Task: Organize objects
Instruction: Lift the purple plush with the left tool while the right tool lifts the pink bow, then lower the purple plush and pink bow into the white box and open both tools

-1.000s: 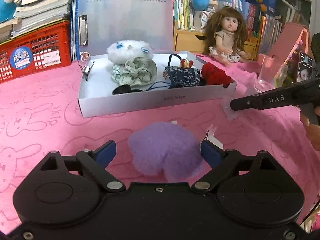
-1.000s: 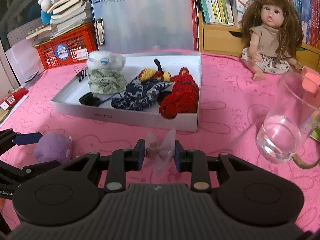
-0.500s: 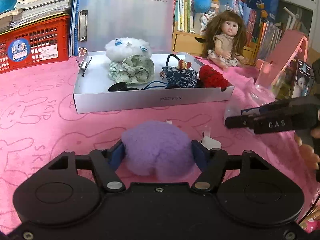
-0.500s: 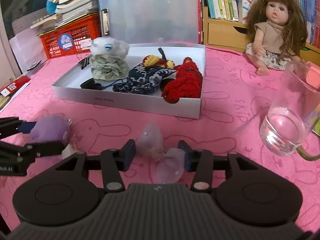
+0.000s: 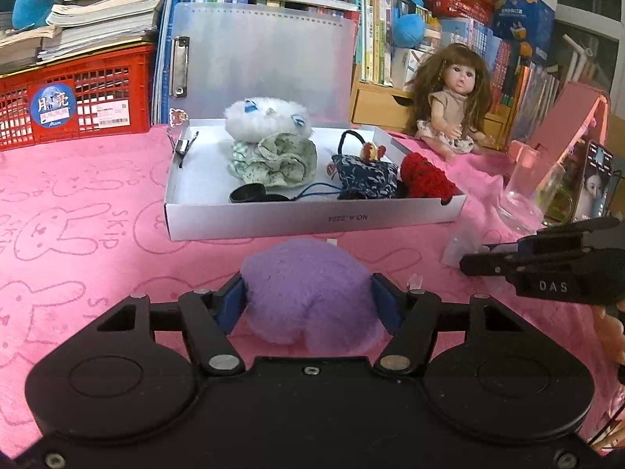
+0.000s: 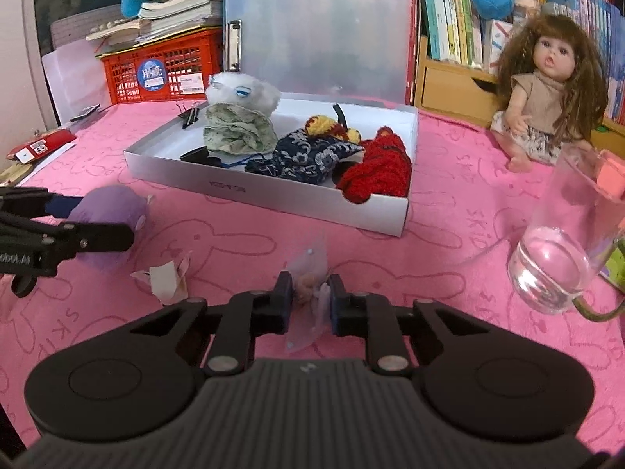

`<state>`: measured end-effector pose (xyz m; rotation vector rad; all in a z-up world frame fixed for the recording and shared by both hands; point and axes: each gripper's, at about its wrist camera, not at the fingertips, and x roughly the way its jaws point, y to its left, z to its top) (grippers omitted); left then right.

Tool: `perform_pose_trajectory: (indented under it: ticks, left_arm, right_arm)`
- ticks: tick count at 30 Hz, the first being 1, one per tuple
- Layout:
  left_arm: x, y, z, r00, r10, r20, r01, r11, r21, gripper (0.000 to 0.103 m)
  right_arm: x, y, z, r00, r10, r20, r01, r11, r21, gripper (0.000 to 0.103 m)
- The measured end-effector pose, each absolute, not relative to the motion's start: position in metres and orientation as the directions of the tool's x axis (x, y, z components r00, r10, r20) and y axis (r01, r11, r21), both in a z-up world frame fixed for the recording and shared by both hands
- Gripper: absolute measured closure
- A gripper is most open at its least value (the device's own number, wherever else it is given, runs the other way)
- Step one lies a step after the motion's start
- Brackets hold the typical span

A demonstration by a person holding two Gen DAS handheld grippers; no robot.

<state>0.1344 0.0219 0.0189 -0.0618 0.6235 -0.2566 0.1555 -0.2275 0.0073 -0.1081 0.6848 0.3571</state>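
My left claw (image 5: 306, 299) clamps the pompom (image 5: 308, 293); right claw (image 6: 310, 299) pinches the packet (image 6: 310, 273). Box (image 5: 312, 219) lies dead ahead, left claw nearer.

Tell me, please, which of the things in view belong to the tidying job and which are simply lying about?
Part of the job: purple plush in the left gripper; clear packet in the right gripper; white box.

Lying about: doll, glass mug, red crate, books.

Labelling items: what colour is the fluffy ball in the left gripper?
Purple fluffy ball, shown best in the left wrist view.
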Motion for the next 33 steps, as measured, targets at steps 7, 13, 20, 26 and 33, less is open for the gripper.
perform_pose_trajectory:
  ticks: [7,13,20,26,33]
  left_arm:
    - [0.145,0.026,0.03,0.802,-0.243,-0.545,0.199,0.97,-0.138,0.039]
    - [0.166,0.029,0.046,0.825,-0.236,-0.514,0.17,0.97,-0.173,0.039]
    - [0.201,0.029,0.055,0.839,-0.203,-0.505,0.127,0.975,-0.18,0.039]
    - [0.234,0.028,0.047,0.818,-0.178,-0.548,0.096,0.98,-0.174,0.039]
    - [0.264,0.024,0.031,0.79,-0.158,-0.592,0.072,0.984,-0.165,0.039]
  right_arm:
    - [0.158,-0.225,0.019,0.727,0.303,-0.616,-0.352,0.935,0.044,0.081]
    - [0.171,-0.23,0.037,0.75,0.311,-0.584,-0.321,0.943,0.09,0.081]
    - [0.201,-0.23,0.048,0.753,0.305,-0.583,-0.269,0.951,0.15,0.081]
    - [0.231,-0.231,0.043,0.732,0.333,-0.595,-0.231,0.942,0.243,0.08]
    - [0.262,-0.224,0.034,0.71,0.334,-0.62,-0.205,0.94,0.271,0.08]
